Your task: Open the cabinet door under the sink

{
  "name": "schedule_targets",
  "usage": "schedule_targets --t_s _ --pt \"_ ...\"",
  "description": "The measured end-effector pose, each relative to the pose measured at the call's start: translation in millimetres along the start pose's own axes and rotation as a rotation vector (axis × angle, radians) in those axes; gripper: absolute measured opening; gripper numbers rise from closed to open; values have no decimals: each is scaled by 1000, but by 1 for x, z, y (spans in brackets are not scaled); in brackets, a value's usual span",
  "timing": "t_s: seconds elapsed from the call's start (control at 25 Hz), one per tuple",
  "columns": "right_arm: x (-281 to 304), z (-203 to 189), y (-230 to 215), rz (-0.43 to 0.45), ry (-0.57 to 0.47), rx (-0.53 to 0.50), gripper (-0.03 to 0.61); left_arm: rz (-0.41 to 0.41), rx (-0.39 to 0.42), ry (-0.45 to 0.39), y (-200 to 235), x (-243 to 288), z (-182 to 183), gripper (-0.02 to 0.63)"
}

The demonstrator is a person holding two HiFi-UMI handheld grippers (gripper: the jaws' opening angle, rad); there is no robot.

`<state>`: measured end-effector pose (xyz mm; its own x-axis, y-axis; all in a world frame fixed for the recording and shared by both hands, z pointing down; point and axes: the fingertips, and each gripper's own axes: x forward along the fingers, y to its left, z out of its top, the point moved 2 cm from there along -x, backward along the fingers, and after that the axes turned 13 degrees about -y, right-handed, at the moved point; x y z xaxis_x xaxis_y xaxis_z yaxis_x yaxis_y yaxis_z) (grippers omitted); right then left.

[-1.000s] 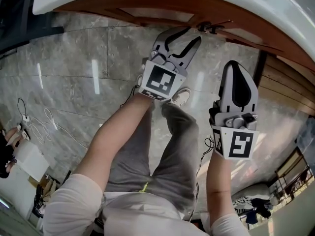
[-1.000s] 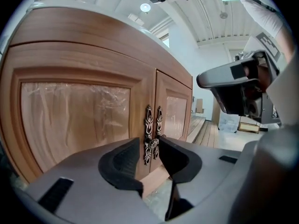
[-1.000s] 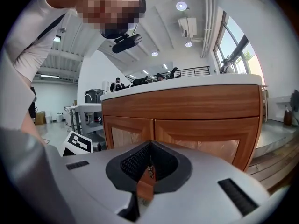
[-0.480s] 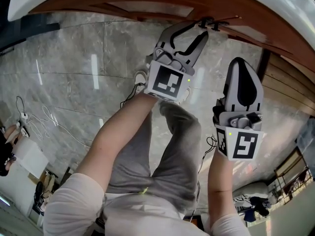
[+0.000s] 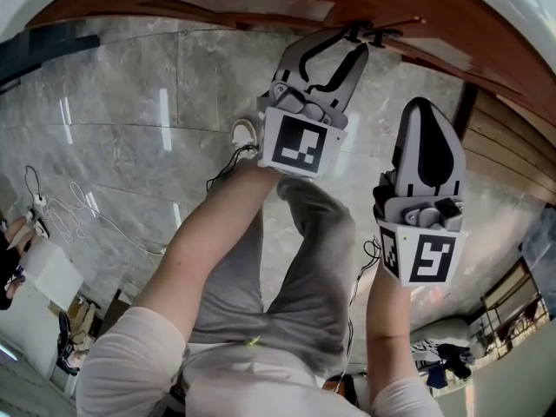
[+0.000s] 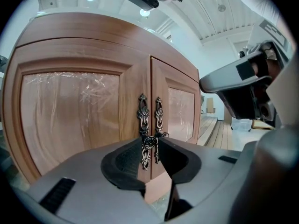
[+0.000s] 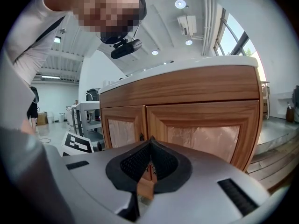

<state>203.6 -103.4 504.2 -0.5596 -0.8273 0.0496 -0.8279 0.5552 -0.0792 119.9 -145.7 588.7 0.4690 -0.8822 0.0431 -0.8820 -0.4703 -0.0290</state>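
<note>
The cabinet door [image 6: 70,59] is showing smooth varnished wood under crinkled clear film [image 6: 70,101]; handles [image 6: 143,118] are looking dark metal; floor [image 5: 113,120] is gleaming glossy stone.

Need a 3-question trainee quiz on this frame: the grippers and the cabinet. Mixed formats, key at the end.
1. True or false: the right gripper has its jaws apart.
2. What stands between the jaw tips of the left gripper? A) a tap B) the left door's ornate handle C) a towel
3. Fill in: both cabinet doors are ___.
Key: 1 false, they are together; 2 B; 3 closed.
</note>
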Motion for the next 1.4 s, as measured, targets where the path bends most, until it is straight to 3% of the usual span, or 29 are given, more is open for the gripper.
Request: schedule_targets --t_s 0.4,1.12,1.4 --pt "1 -7 8 29 3 5 32 68 3 -11 0 4 -4 103" --pt "2 -11 24 24 39 -4 32 -42 -30 7 -4 -15 -3 83" --pt "-3 -26 33 19 26 -37 32 -112 -18 21 -18 -49 -16 81"
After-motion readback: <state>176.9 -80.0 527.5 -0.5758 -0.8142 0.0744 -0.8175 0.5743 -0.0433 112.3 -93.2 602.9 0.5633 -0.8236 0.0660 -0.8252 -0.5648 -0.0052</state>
